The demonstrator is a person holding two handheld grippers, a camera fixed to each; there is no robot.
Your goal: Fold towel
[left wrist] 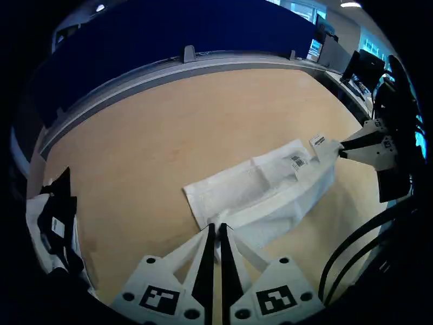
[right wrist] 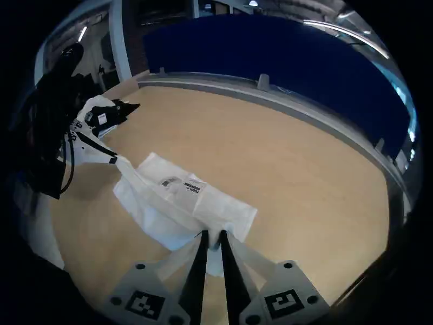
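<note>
On the desk [left wrist: 162, 124], left gripper [left wrist: 217, 230] and right gripper [right wrist: 212, 235] each pinch a white towel [left wrist: 260, 189] end, mid-fold; next probably swing one end over the other.

Towel [left wrist: 260, 189] corner, seemingly hidden between jaws

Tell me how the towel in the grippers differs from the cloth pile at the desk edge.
The towel is all white; the pile mixes black and white cloth. The towel is stretched out, pinched by the left gripper and right gripper; the pile lies bunched, untouched. Both carry tags.
</note>
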